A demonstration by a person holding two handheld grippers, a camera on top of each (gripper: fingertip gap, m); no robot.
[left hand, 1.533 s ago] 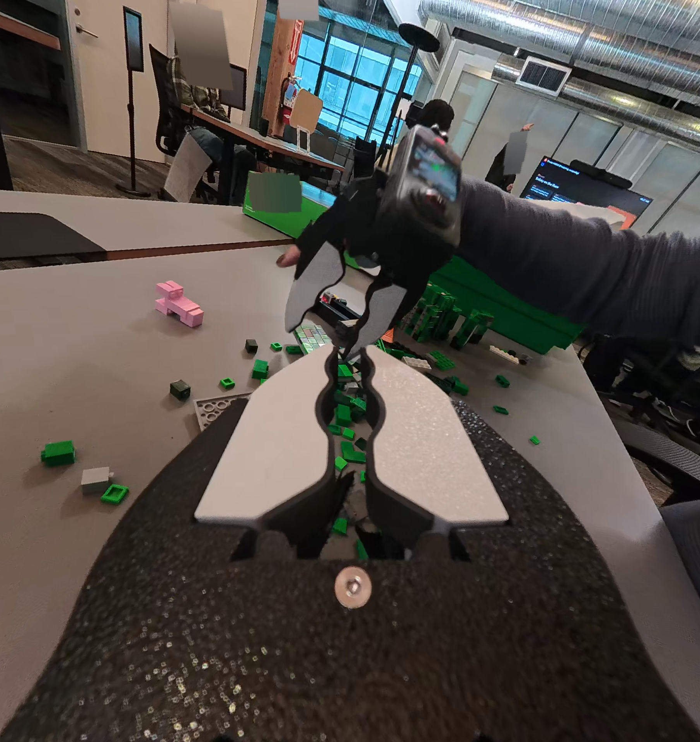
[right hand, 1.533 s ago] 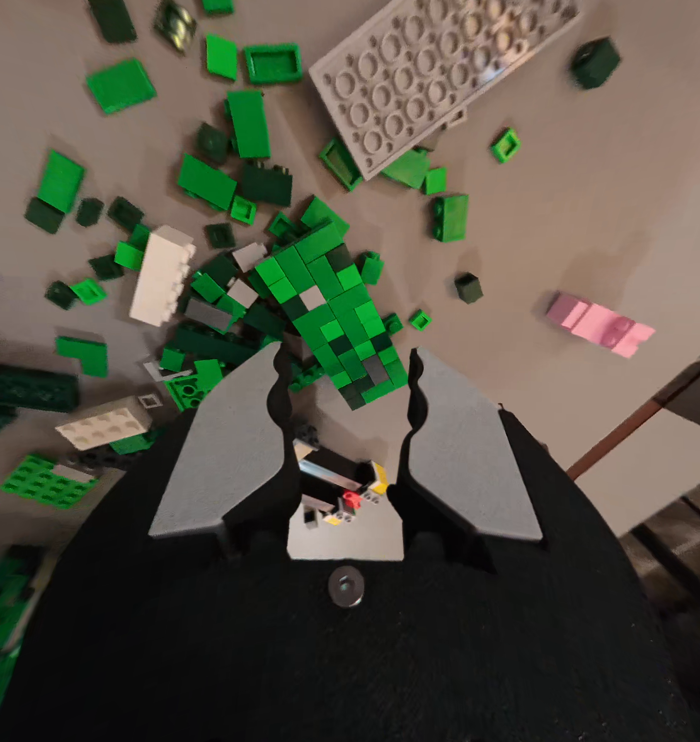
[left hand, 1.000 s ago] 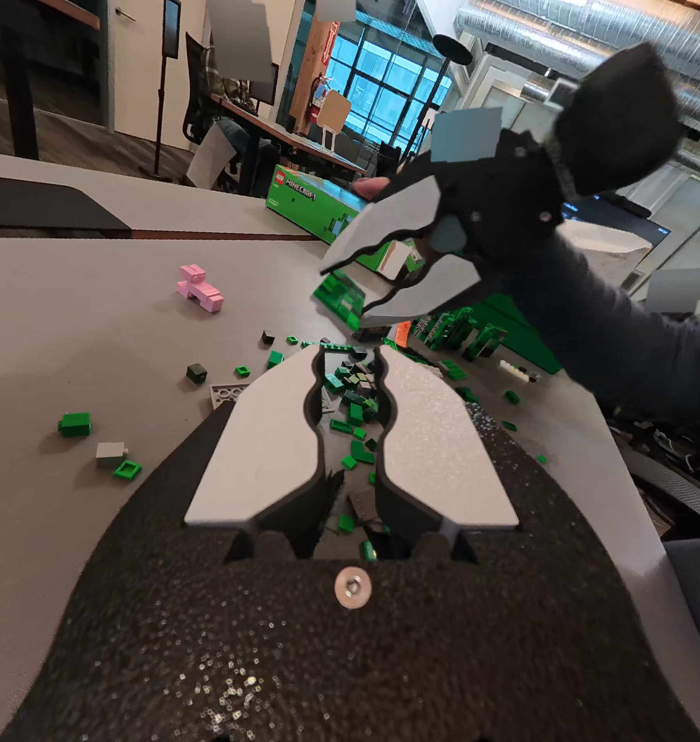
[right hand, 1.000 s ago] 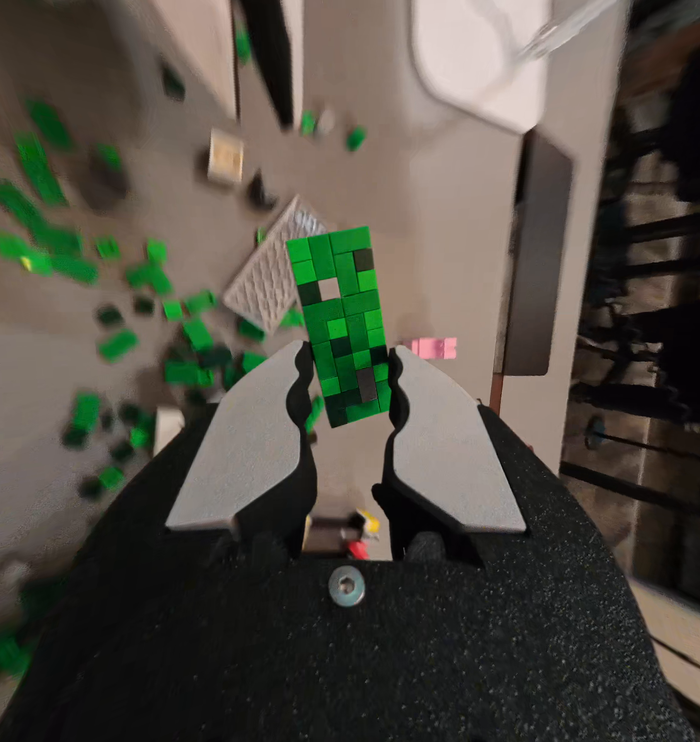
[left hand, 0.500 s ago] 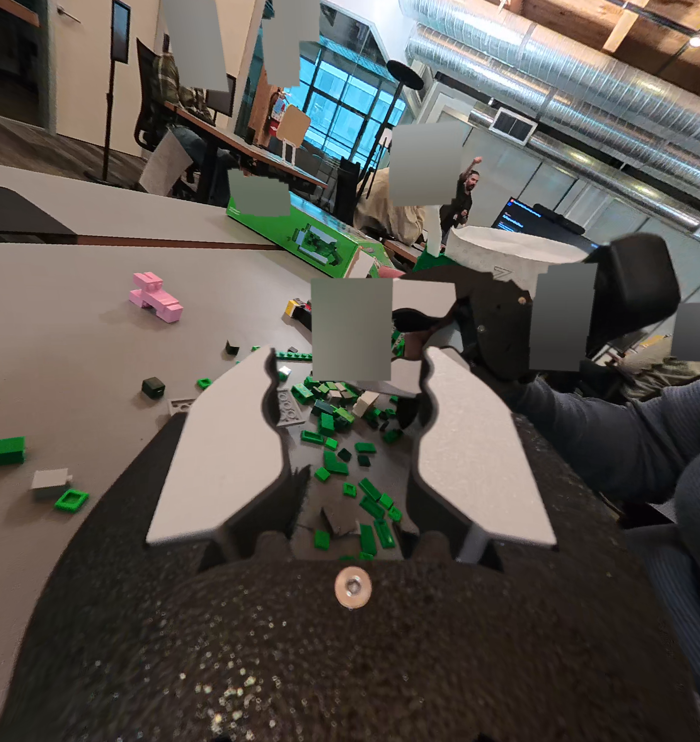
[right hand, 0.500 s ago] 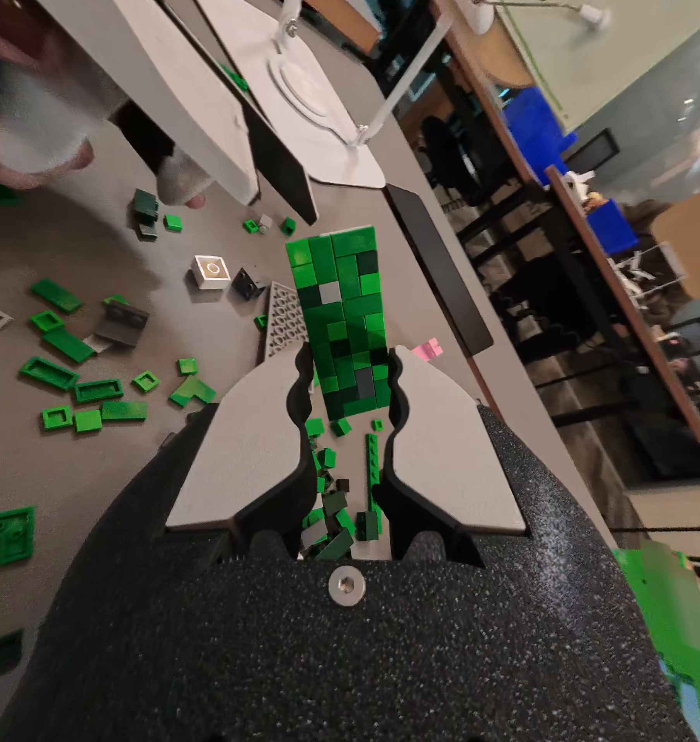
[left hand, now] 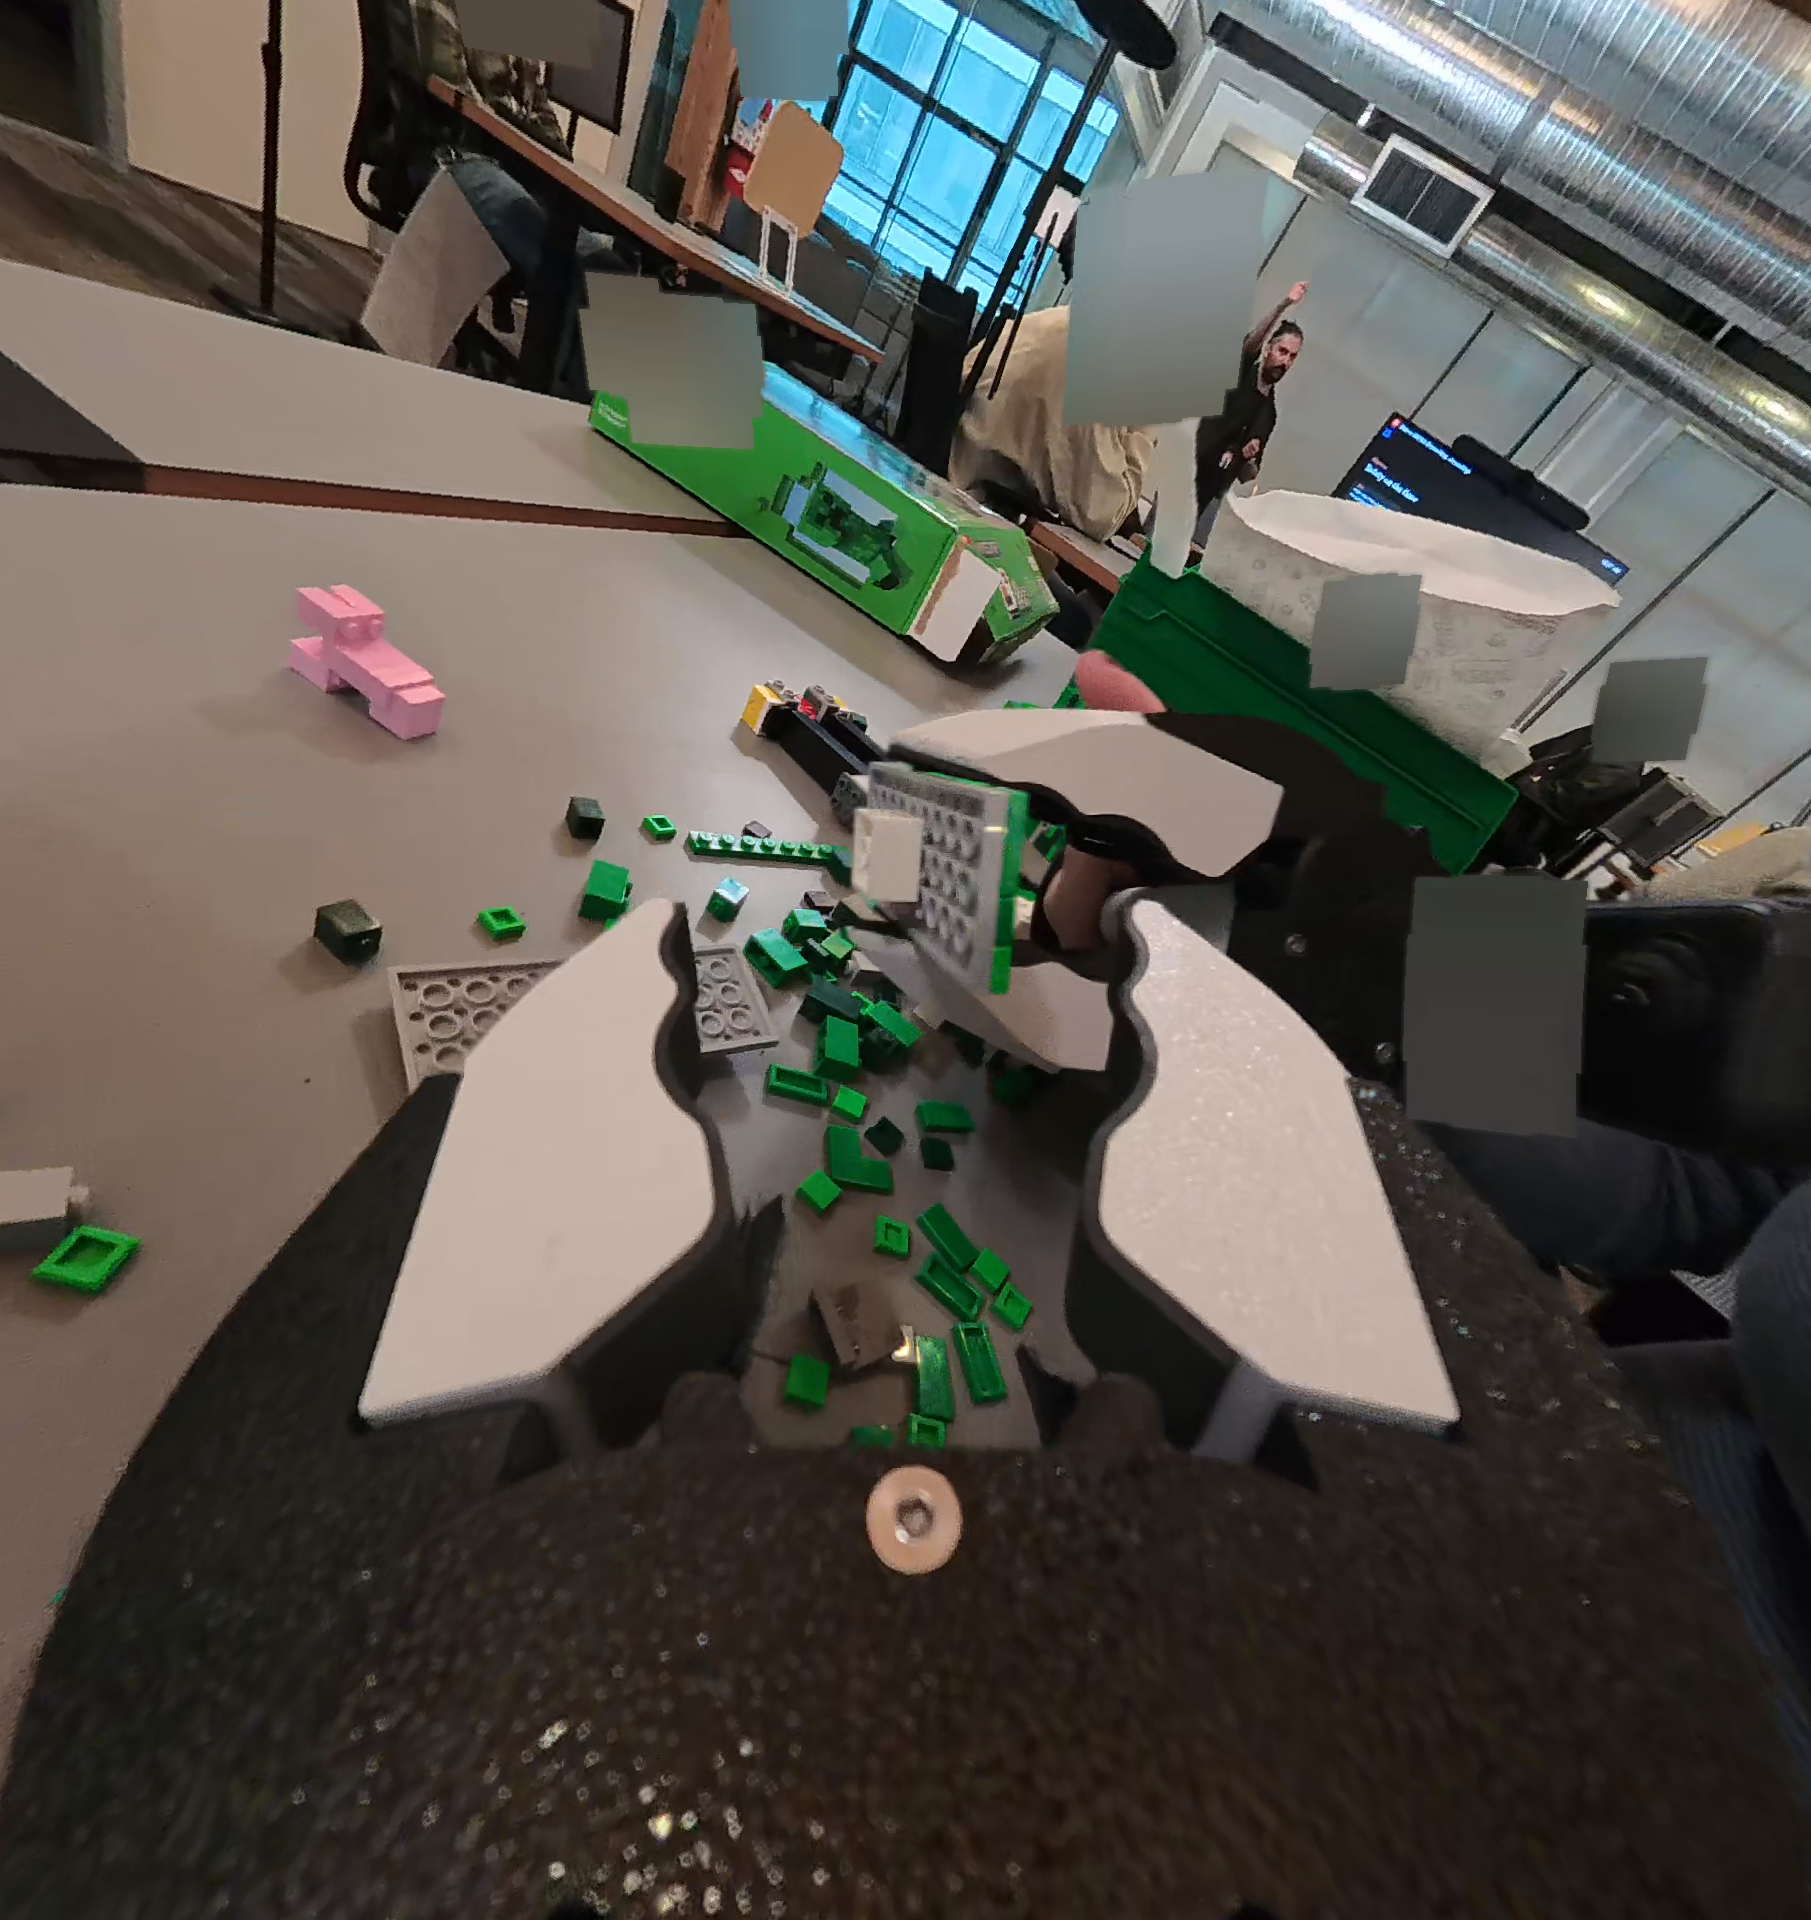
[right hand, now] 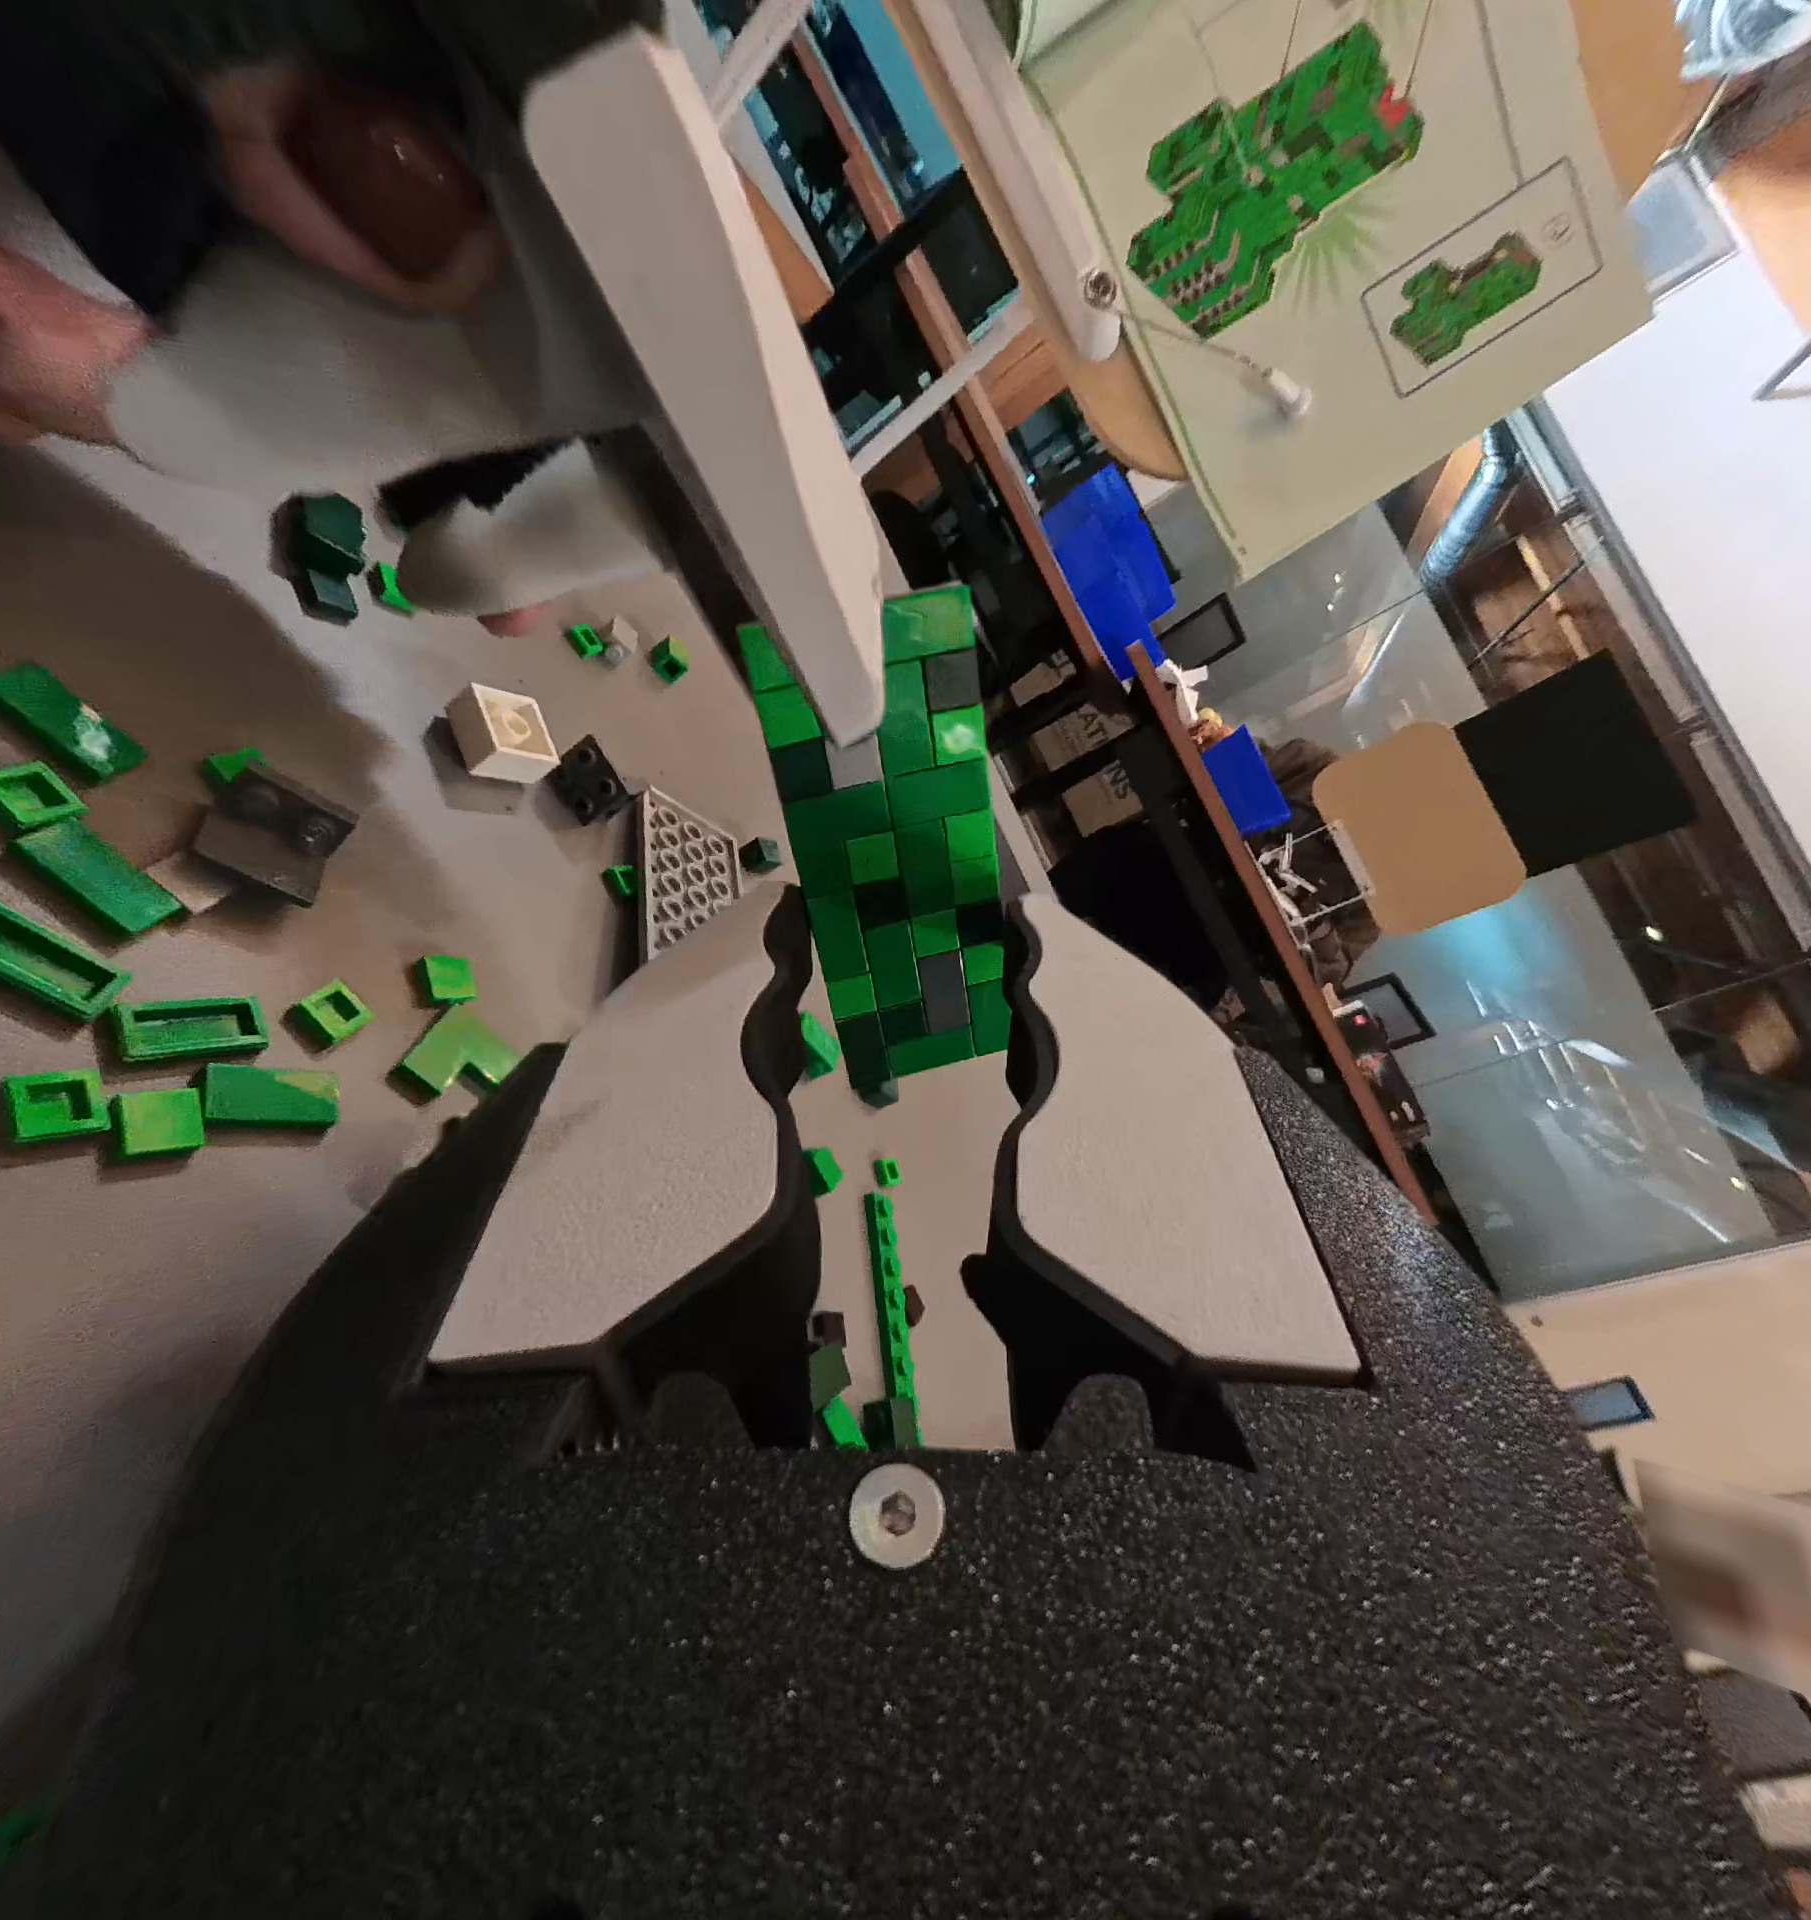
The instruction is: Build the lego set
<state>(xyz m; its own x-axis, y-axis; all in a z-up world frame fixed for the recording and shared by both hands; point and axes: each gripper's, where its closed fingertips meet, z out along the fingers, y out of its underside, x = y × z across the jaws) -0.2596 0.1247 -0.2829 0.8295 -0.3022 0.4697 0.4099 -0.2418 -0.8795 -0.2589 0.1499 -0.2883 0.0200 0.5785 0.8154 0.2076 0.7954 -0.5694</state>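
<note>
Green loose bricks [left hand: 859, 1153] — beneath left gripper [left hand: 906, 935]

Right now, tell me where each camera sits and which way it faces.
Left wrist view: on the left gripper, low over the grey table, facing the brick pile and office; its open fingers show.
Right wrist view: on the right gripper, rolled sideways, facing along the table; its fingers clamp the green tiled panel.
Shared: that panel, the perforated grey plate.

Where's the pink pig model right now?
In the left wrist view, the pink pig model stands alone on the grey table, far left, away from the green pile and left of the green box.
</note>
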